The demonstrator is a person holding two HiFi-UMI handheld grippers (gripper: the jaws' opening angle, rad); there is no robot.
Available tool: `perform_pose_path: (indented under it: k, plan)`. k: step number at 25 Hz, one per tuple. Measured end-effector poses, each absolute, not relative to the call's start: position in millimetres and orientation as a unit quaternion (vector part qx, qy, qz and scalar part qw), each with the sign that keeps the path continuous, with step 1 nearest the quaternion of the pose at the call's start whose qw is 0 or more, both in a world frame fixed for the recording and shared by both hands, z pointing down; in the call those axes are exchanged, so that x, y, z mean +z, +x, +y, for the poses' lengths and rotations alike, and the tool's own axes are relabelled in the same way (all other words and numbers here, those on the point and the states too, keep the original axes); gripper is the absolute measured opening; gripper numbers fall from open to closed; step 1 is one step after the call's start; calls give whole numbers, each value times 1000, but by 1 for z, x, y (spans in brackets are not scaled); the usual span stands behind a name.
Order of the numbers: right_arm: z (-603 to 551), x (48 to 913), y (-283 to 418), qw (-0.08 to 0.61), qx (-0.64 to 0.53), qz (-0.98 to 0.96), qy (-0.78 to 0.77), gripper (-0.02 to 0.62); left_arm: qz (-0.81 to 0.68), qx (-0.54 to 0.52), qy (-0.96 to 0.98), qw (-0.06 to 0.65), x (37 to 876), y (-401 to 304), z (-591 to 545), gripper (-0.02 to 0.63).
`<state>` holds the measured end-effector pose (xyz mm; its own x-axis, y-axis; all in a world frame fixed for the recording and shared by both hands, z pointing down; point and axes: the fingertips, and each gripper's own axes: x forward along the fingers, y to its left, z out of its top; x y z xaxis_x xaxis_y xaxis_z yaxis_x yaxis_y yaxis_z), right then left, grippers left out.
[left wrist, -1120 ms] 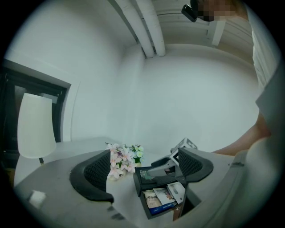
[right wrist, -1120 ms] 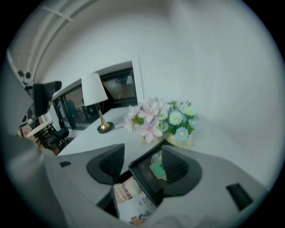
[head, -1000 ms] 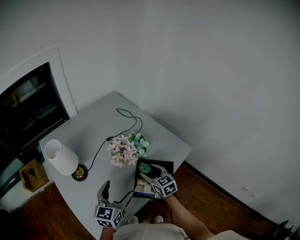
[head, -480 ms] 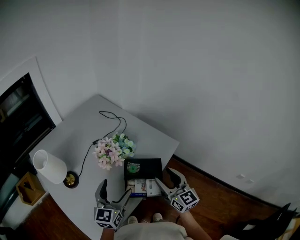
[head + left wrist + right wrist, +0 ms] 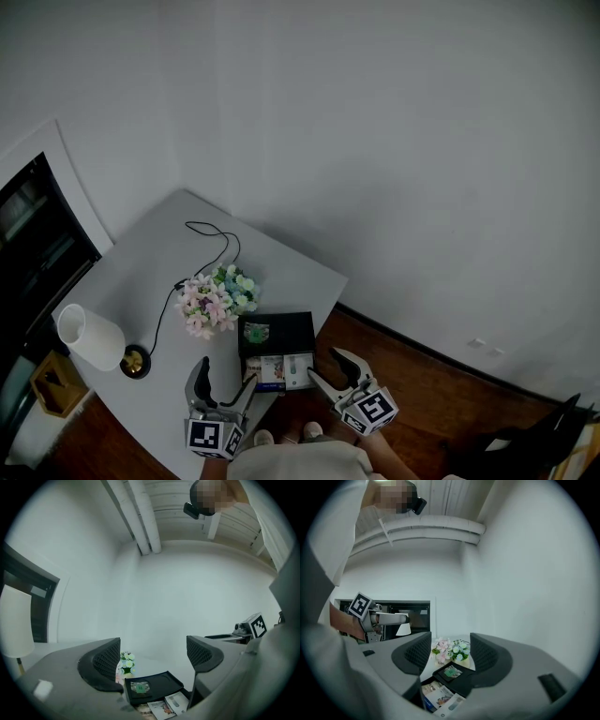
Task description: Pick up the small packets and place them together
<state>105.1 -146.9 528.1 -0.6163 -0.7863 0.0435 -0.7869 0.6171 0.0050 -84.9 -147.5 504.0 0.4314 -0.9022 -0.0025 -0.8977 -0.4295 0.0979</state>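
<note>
**Tongs.** The left tongs [image 5: 154, 660] are standing with jaws wide apart, and nothing is lying between the pads. The right tongs [image 5: 450, 656] are likewise standing apart and gripping nothing. Both are hovering at the near edge of the grey table [image 5: 141, 267].

**Task items.** The small packets [image 5: 281, 371] are lying side by side, printed faces up. They are sitting just ahead of the two tongs and between them, right beside the near edge of a black tray [image 5: 292, 328]. A green packet [image 5: 258, 332] is sitting on the tray, beyond them.

**Views.** Only the gripper views are showing the white beamed ceiling [image 5: 145, 508]. The right gripper view is also catching the left tongs side-on against a dark window [image 5: 412, 609]. Only the head view is showing the wooden floor [image 5: 412, 380] below the right tongs. It is also showing a thin black cable [image 5: 214, 246] snaking over the table beyond the flowers [image 5: 216, 298].

**Surroundings.** The flowers, pink, white and green, are standing just past the tray. A white conical lamp [image 5: 86, 336] on a brass-coloured base is standing well left of the left tongs. The table is looking matt and smooth, and the walls [image 5: 394, 141] are plain white.
</note>
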Motion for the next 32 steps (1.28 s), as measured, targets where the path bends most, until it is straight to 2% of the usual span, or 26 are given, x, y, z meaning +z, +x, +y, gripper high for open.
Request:
perform_pose_path:
  k: [3, 4, 6, 9, 16, 18, 19, 20, 23, 26, 30, 32]
  plan:
    - [-148, 553, 100, 70, 11, -904, 421, 270, -534, -22, 844, 47, 509, -85, -147, 443]
    - [-149, 571, 97, 107, 16, -905, 410, 238, -535, -19, 843, 49, 512, -86, -147, 443]
    - [-151, 617, 89, 201, 29, -902, 382, 227, -536, -12, 842, 54, 517, -87, -146, 443]
    - [-157, 679, 77, 307, 46, -891, 331, 264, -541, -9, 839, 63, 524, -89, -142, 443]
    - [-168, 777, 63, 486, 37, -849, 202, 272, -553, -1, 830, 65, 528, -100, -137, 443]
    - [-171, 793, 64, 517, 35, -835, 187, 276, -558, 0, 827, 65, 528, -104, -135, 443]
    - [-174, 800, 64, 527, 35, -829, 184, 331, -561, 0, 825, 67, 529, -106, -134, 443]
    - [-176, 806, 64, 534, 37, -825, 182, 425, -564, 0, 823, 69, 531, -109, -133, 443]
    - [-179, 821, 64, 559, 46, -811, 167, 421, -572, 1, 817, 74, 535, -116, -131, 444]
    - [-176, 833, 65, 586, 38, -796, 146, 364, -577, 2, 813, 78, 537, -121, -130, 443]
    - [-181, 840, 66, 601, 9, -784, 157, 350, -581, 5, 810, 80, 538, -124, -130, 443]
    - [-184, 838, 67, 601, 5, -783, 159, 314, -582, 5, 809, 81, 540, -126, -131, 443]
